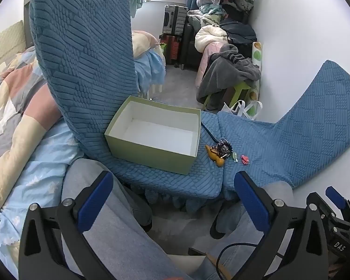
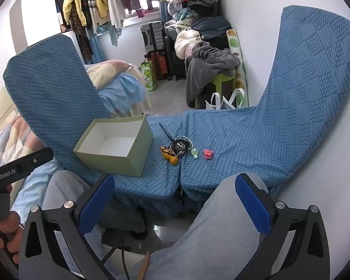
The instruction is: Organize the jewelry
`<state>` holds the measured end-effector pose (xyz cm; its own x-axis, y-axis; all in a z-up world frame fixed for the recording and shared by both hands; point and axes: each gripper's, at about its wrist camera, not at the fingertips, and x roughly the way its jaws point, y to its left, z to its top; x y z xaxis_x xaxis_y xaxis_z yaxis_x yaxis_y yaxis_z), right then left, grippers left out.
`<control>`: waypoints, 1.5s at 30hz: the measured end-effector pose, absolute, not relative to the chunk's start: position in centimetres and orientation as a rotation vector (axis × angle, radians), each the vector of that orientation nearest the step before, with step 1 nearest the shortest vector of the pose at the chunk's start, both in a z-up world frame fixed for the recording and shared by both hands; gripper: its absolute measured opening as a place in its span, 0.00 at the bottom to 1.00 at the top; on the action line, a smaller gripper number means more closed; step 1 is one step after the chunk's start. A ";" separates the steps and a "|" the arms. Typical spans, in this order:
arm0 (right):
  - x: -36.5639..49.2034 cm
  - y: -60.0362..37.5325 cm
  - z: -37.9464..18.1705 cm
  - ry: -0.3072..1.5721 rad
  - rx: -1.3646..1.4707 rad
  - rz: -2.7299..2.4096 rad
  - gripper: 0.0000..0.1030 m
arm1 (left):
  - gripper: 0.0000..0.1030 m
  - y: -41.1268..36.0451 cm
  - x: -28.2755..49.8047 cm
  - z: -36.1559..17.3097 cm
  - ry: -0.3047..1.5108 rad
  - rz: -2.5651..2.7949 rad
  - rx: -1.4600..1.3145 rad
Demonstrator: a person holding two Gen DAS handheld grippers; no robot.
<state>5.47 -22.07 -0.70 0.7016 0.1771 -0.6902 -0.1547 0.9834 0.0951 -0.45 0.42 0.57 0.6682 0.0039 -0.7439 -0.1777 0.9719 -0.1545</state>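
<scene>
An open pale green box point(image 1: 151, 149) point(image 2: 109, 156) with an empty white inside sits on the left blue-covered chair seat point(image 1: 170, 182). To its right lies a jewelry heap: a dark beaded bracelet point(image 1: 224, 148) point(image 2: 178, 148), an amber wooden piece point(image 1: 215, 157) point(image 2: 170, 157), a green clip point(image 1: 234, 158) point(image 2: 194, 152) and a pink clip point(image 1: 245, 159) point(image 2: 208, 153). My left gripper point(image 1: 175, 200) is open and empty, low over my knees, short of the box. My right gripper point(image 2: 175, 200) is open and empty, short of the heap; it also shows in the left wrist view point(image 1: 338, 210).
Two chairs with blue textured covers point(image 2: 280, 128) stand side by side, their backs rising left and right. A bed with a quilt point(image 1: 16, 107) lies at left. Clothes piles, a suitcase point(image 1: 175, 21) and a green stool point(image 2: 221, 81) fill the room beyond.
</scene>
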 end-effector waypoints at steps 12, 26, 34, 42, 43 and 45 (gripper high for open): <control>5.4 -21.6 -0.9 0.772 0.015 0.170 1.00 | 1.00 0.6 -0.6 0.9 0.828 0.106 -0.226; 5.3 -21.8 -0.5 0.770 0.019 0.171 1.00 | 1.00 0.7 -0.6 0.8 0.828 0.107 -0.226; 5.5 -22.0 -0.3 0.769 0.021 0.172 1.00 | 1.00 0.8 -0.6 0.9 0.829 0.105 -0.226; 5.5 -22.0 -0.2 0.770 0.021 0.170 1.00 | 1.00 0.8 -0.7 1.1 0.829 0.104 -0.225; 5.5 -22.0 -0.2 0.769 0.022 0.170 1.00 | 1.00 0.8 -0.6 1.1 0.830 0.103 -0.225; 5.4 -22.0 -0.3 0.770 0.024 0.169 1.00 | 1.00 0.7 -0.6 1.1 0.830 0.103 -0.225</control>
